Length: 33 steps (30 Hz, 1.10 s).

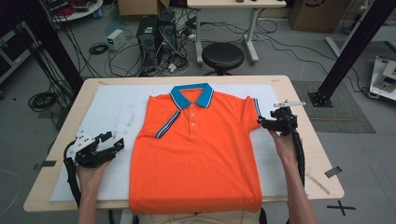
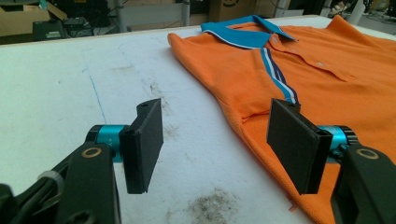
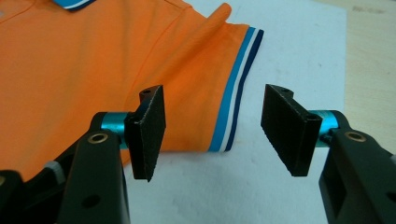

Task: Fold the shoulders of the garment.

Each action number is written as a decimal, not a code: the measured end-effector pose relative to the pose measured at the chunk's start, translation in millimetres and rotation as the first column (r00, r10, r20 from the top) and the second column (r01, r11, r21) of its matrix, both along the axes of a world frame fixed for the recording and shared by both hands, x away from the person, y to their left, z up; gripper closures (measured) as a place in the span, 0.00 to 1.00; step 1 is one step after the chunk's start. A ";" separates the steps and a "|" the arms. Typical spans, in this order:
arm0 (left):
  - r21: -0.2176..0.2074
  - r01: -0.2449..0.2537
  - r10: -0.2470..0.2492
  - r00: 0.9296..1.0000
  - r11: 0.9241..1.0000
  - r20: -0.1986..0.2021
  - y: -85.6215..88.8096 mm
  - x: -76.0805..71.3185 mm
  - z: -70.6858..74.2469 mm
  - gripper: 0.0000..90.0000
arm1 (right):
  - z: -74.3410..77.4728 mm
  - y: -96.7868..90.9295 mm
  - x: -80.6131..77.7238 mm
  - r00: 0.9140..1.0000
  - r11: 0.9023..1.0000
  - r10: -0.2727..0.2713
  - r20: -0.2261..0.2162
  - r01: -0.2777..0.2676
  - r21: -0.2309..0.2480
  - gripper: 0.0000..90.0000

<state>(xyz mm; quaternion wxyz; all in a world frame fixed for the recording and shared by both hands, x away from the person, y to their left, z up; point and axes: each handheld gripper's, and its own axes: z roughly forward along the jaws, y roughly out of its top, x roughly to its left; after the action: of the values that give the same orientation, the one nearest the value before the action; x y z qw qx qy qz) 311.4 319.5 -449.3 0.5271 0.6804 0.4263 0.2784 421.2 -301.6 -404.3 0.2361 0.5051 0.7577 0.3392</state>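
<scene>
High view is looking forward and down from above the table (image 1: 299, 93) edge, taking in the whole orange polo shirt (image 1: 196, 154). Both gripper views are riding low and close, each looking along its tongs: left one facing the folded sleeve (image 2: 261, 100), right one the flat sleeve (image 3: 233, 79).

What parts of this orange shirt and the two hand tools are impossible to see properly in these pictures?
- Orange polo shirt: in the high view its hem hangs over the table's near edge, cut off by the picture's bottom.
- Its left sleeve: folded over the chest, so most of it is hidden.
- Its buttons: too small for detail.
- Right gripper, high view: too small to show whether it touches the right sleeve.
- Left gripper: its body is cut off below.
</scene>
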 end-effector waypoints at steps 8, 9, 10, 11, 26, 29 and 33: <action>0.007 -0.004 0.004 1.000 1.000 -0.010 -0.5 0.7 0.1 0.41 | -17.5 -3.5 29.1 0.993 1.000 -0.020 -0.115 0.019 -0.013 0.44; 0.011 -0.003 0.003 1.000 1.000 -0.009 -0.8 0.8 0.2 0.41 | -19.8 -4.4 30.6 0.991 1.000 -0.023 -0.129 0.022 -0.008 0.44; 0.011 -0.003 0.003 1.000 1.000 -0.009 -0.8 0.8 0.2 0.41 | -19.8 -4.4 30.6 0.991 1.000 -0.023 -0.129 0.022 -0.008 0.44; 0.014 -0.002 0.002 1.000 1.000 -0.006 -1.2 0.4 0.2 0.41 | -23.4 -6.5 32.7 0.989 0.999 -0.033 -0.141 0.032 -0.009 0.44; 0.017 -0.001 0.001 1.000 1.000 -0.008 -1.2 0.6 0.2 0.41 | -29.2 -4.5 35.4 0.985 0.999 -0.026 -0.168 0.029 0.015 0.46; 0.022 -0.003 0.003 1.000 1.000 -0.007 -1.7 0.4 0.2 0.41 | -28.1 -6.7 35.5 0.985 0.999 -0.028 -0.169 0.033 0.025 0.48; 0.029 -0.001 0.001 1.000 1.000 -0.006 -2.2 0.5 0.3 0.41 | -29.7 -6.2 35.7 0.981 1.000 -0.018 -0.192 0.022 0.020 0.49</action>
<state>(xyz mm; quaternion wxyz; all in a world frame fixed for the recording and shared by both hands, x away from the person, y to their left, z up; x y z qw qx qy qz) 311.9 317.3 -449.0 0.5159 0.6886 0.4239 0.2828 456.8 -307.8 -434.0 0.1596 0.5458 0.7678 0.2950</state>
